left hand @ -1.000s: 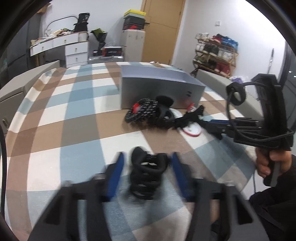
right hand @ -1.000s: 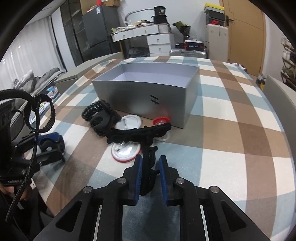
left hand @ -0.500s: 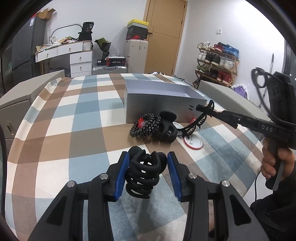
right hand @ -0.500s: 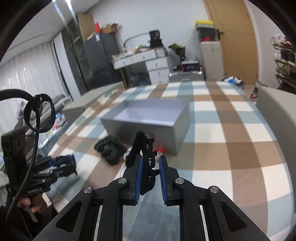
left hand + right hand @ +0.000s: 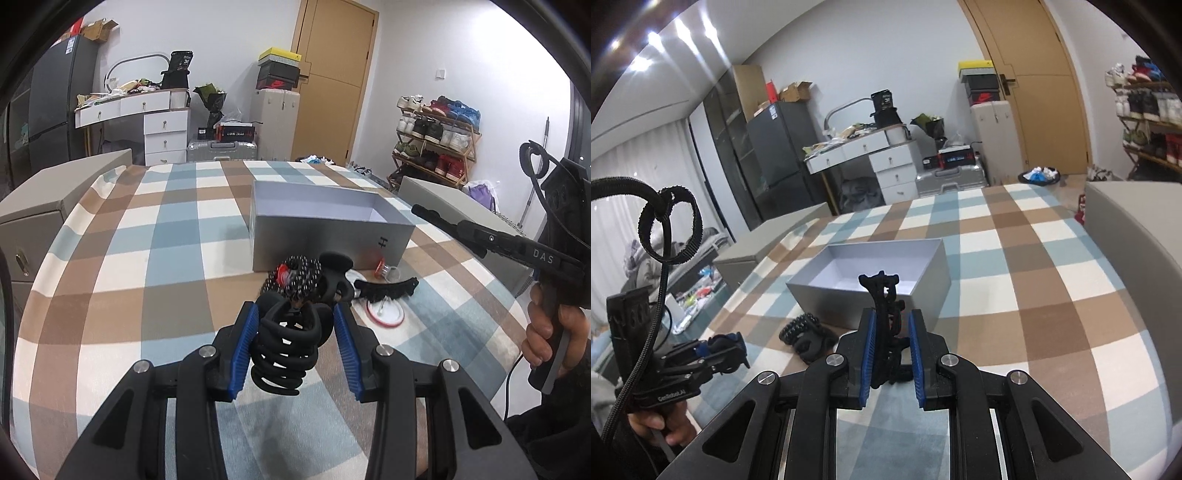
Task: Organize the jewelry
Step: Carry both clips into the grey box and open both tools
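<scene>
You are wielding two black plastic grippers (image 5: 291,343) (image 5: 890,347) showing blue ribbed jaws, silver screws, looping black cables and dark sleeves (image 5: 546,439).

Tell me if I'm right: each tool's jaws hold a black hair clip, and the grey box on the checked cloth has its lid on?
Not quite: the grey box has no lid on; the right wrist view looks straight into its open top. The rest holds: the left gripper has a claw clip in its jaws, the right gripper a long clip.

"DAS" on right tool (image 5: 543,254)
</scene>
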`<state>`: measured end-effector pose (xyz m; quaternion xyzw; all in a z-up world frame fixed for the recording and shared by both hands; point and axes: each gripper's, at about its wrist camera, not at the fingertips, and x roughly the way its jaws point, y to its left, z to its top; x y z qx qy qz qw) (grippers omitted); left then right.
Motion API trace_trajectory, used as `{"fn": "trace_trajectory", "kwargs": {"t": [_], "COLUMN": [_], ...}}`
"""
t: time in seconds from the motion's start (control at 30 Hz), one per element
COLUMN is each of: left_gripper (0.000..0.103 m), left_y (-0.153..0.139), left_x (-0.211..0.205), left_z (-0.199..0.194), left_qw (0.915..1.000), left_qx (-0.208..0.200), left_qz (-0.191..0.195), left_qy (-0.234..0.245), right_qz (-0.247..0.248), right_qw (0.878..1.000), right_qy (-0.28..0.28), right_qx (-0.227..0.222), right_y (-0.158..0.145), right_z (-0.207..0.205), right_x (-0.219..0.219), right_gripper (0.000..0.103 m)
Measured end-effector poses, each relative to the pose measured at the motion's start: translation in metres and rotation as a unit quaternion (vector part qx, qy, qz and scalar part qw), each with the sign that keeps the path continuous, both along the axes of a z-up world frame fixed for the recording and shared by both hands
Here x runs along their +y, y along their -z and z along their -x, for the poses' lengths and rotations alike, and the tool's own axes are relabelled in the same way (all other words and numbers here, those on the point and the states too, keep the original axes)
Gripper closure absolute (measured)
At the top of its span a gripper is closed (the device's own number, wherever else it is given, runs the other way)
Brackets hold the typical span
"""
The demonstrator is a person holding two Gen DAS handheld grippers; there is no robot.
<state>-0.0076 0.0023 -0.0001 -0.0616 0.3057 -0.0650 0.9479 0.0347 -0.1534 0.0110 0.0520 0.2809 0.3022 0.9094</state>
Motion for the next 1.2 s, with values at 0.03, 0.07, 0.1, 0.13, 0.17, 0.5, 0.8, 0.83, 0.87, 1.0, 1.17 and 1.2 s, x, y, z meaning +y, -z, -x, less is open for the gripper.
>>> {"fn": "trace_trajectory", "kwargs": {"t": [0.03, 0.07, 0.1, 0.13, 0.17, 0.5, 0.8, 0.83, 0.87, 1.0, 1.17, 1.2], "left_gripper": [0.067, 0.067, 0.067, 0.067, 0.067, 0.067, 0.067, 0.067, 0.067, 0.067, 0.067, 0.067], "left_y": [-0.002, -0.004, -0.006, -0.008, -0.01, -0.028, -0.035, -0.033, -0.032, -0.029, -0.029, -0.029], "left_x": [0.0, -0.001, -0.001, -0.002, -0.002, -0.003, 0.0, 0.0, 0.0, -0.005, -0.009, -0.009], "left_z": [-0.002, -0.004, -0.007, -0.008, -0.01, -0.034, -0.062, -0.066, -0.068, -0.076, -0.084, -0.087], "left_qw": [1.0, 1.0, 1.0, 1.0, 0.9999, 0.9993, 0.9983, 0.9984, 0.9985, 0.999, 0.9992, 0.9992], "left_qx": [-0.002, -0.004, -0.006, -0.01, -0.013, -0.037, -0.056, -0.055, -0.052, -0.041, -0.035, -0.034], "left_qz": [0.0, 0.001, 0.001, 0.001, 0.002, 0.003, 0.005, 0.004, 0.004, -0.003, -0.006, -0.008], "left_qy": [0.0, 0.0, 0.001, 0.0, -0.001, -0.004, -0.014, -0.016, -0.017, -0.016, -0.019, -0.02], "right_qz": [-0.001, -0.002, -0.002, -0.002, -0.001, -0.019, -0.03, -0.03, -0.033, -0.045, -0.035, -0.038], "right_qw": [1.0, 1.0, 1.0, 1.0, 1.0, 1.0, 0.999, 0.999, 0.999, 0.998, 0.997, 0.997], "right_qy": [0.0, -0.001, -0.001, 0.003, 0.009, 0.021, 0.012, 0.014, 0.015, 0.013, 0.002, 0.002], "right_qx": [0.0, 0.001, 0.001, 0.0, 0.0, 0.006, 0.011, 0.015, 0.018, 0.041, 0.063, 0.067], "right_y": [0.0, -0.001, -0.002, -0.003, -0.004, -0.027, -0.044, -0.043, -0.041, -0.029, -0.016, -0.014], "right_z": [0.0, -0.001, -0.002, -0.002, -0.003, -0.017, -0.04, -0.043, -0.047, -0.058, -0.068, -0.07], "right_x": [0.0, 0.001, 0.002, 0.002, 0.002, 0.011, 0.034, 0.036, 0.036, 0.032, 0.034, 0.033], "right_gripper": [0.086, 0.086, 0.086, 0.086, 0.086, 0.086, 0.086, 0.086, 0.086, 0.086, 0.086, 0.086]}}
